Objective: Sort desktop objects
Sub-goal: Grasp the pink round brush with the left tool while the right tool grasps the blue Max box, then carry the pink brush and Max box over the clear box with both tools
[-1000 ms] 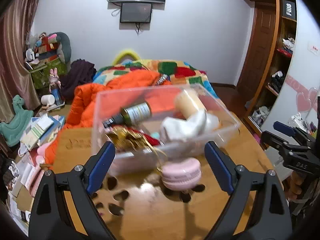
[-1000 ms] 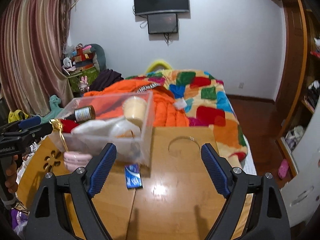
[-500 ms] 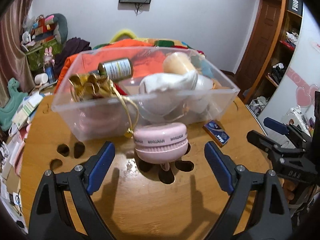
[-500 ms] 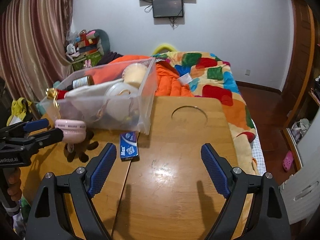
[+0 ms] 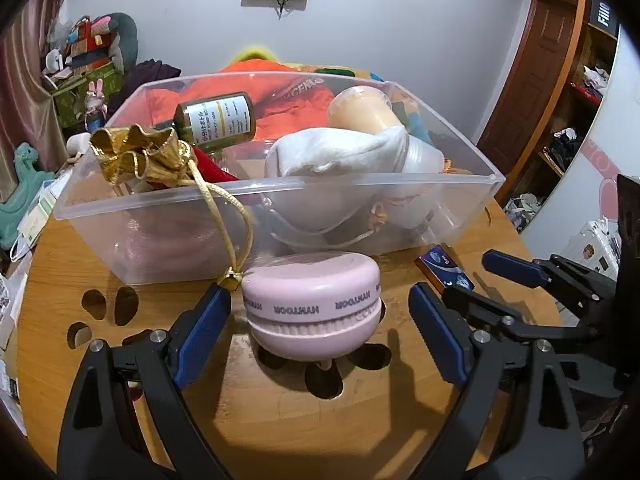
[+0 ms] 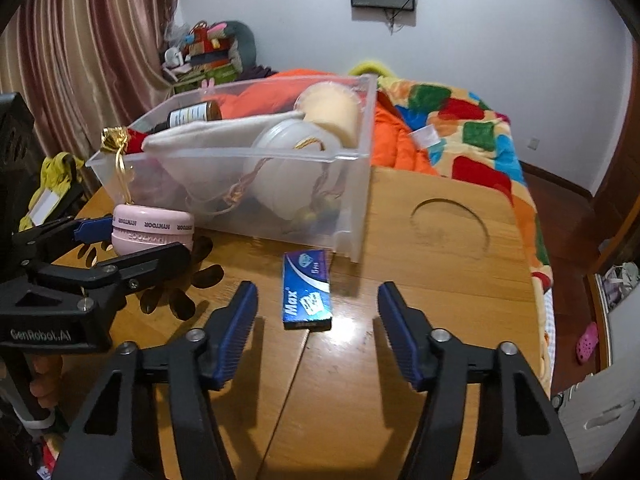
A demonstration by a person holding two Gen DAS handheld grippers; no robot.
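A pink round case [image 5: 312,312] stands on the wooden table in front of a clear plastic bin [image 5: 280,196]. My left gripper [image 5: 320,320] is open around the case, with a small gap at each pad. A gold cord from the bin hangs beside the left finger. In the right wrist view a blue "Max" box [image 6: 306,290] lies flat on the table by the bin's corner [image 6: 352,248]. My right gripper [image 6: 318,312] straddles the near end of the box. Its jaws are closing, and the pads are clear of the box.
The bin holds a brown bottle [image 5: 216,120], a gold pouch [image 5: 136,156], a white cloth bag [image 5: 336,152] and a cream cup [image 5: 360,108]. Paw-shaped cut-outs [image 5: 104,304] and a round recess [image 6: 450,232] mark the table. A bed with bright blankets [image 6: 472,136] lies behind.
Both grippers have come down and forward toward the table. The pink case now sits between the left fingers. The right jaws have narrowed around the blue box.
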